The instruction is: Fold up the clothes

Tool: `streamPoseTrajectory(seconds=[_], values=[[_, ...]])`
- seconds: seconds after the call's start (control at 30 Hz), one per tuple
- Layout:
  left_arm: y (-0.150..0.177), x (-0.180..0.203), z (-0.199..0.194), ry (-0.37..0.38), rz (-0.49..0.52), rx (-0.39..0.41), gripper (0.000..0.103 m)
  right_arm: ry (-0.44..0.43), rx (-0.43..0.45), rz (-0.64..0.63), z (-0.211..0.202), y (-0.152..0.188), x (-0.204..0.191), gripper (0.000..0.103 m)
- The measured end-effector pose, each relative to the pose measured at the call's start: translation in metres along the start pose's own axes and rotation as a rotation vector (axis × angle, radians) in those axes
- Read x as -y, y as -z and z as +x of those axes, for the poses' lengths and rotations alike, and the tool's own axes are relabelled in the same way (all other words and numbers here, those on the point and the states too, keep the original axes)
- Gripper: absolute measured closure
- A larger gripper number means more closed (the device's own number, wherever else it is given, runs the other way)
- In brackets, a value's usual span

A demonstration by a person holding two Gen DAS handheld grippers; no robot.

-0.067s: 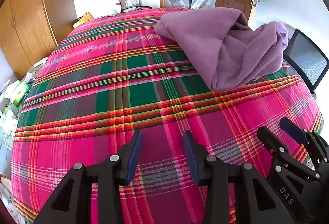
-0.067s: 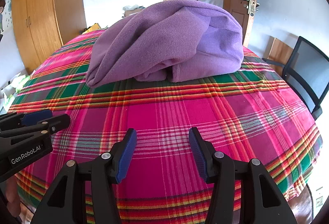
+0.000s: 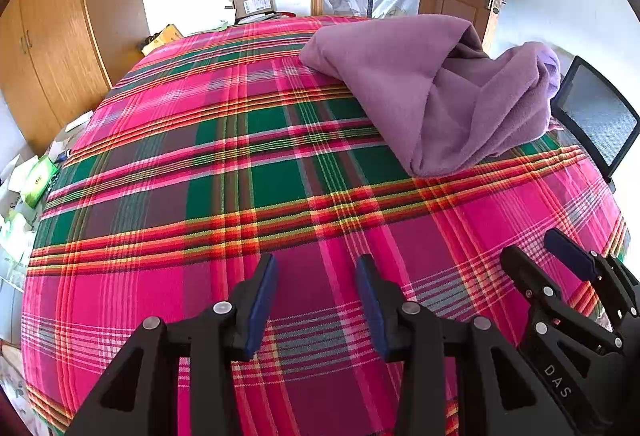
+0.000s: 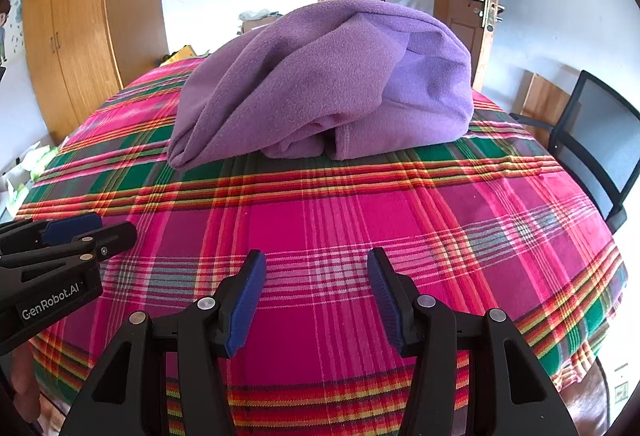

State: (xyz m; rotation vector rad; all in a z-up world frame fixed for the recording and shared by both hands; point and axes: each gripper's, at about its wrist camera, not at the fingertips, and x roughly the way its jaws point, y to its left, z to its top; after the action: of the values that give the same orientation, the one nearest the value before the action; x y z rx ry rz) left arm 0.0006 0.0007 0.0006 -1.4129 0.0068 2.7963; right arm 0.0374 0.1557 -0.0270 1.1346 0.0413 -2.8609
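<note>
Garment: crumpled purple fleece garment (image 4: pixel 320 84) on plaid-covered tabletop (image 4: pixel 360 228), untouched.
Jaws: left gripper (image 3: pixel 316 300) and right gripper (image 4: pixel 316 300) both spread, empty.
Tip: you should pinch a hem edge, not the bulk.

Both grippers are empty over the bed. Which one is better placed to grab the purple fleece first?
Probably the right gripper: the purple fleece lies straight ahead of its open jaws. From the left gripper, also open, it sits off toward the far right.
</note>
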Motion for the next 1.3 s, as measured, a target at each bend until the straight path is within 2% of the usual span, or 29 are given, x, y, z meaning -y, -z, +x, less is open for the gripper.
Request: streamPoseTrajectory(seconds=[1.3], values=[[0.0031, 0.0076, -0.0004, -0.02, -0.031, 0.019, 0.061, 0.002, 0.024, -0.013, -0.0037, 0.0025, 0.0032, 0.048]])
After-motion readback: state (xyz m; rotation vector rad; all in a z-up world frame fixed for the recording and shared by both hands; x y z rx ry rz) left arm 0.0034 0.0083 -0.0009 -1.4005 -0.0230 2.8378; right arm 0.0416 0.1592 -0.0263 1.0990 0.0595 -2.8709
